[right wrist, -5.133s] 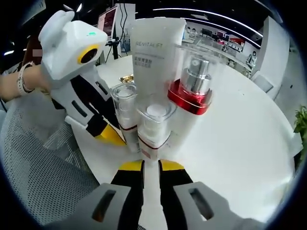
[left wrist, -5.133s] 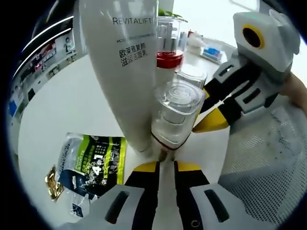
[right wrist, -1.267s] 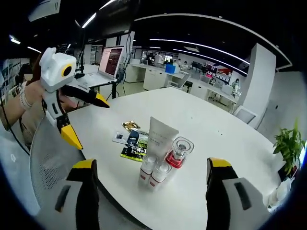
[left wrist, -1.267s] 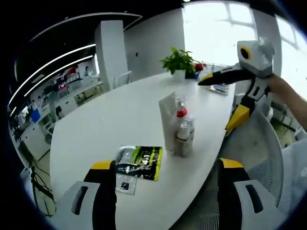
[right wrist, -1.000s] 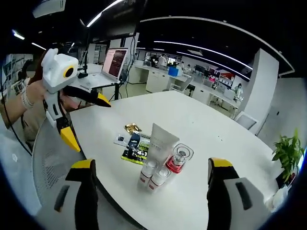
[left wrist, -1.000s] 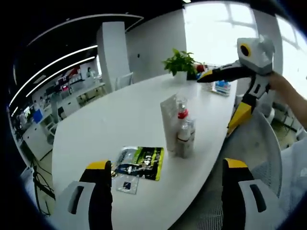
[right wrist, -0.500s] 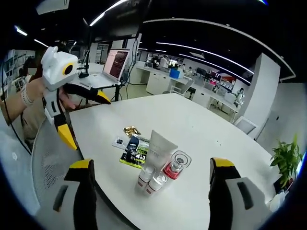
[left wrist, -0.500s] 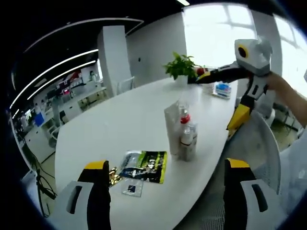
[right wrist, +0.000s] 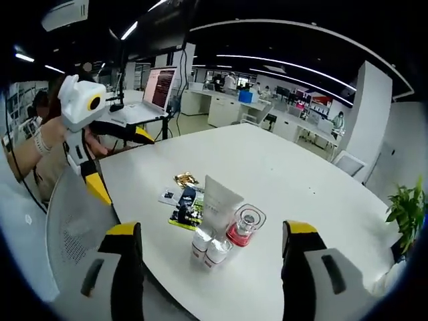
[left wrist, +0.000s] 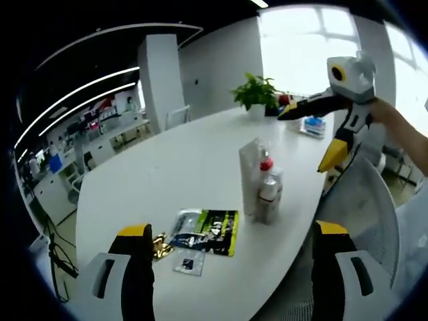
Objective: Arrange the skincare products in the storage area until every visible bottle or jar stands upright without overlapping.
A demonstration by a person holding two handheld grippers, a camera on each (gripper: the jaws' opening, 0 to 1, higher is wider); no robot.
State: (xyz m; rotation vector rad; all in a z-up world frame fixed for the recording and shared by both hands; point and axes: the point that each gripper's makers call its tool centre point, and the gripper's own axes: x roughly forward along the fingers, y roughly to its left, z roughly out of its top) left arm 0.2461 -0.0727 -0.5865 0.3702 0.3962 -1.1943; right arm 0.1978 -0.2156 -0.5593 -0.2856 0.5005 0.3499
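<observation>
I am holding both sets of fingers [left wrist: 229, 267] [right wrist: 208, 257] wide apart, since the bottles [right wrist: 221, 231] at frame centre are standing upright.

Sachet [left wrist: 206, 231] print too small

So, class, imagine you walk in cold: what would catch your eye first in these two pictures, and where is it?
First, the tight cluster of skincare bottles standing upright near the near edge of the big white table, led by a tall white tube and a red-collared pump bottle. Next, green sachets lying flat beside them. Both tongs, left and right, hang wide open, off the table.
</observation>
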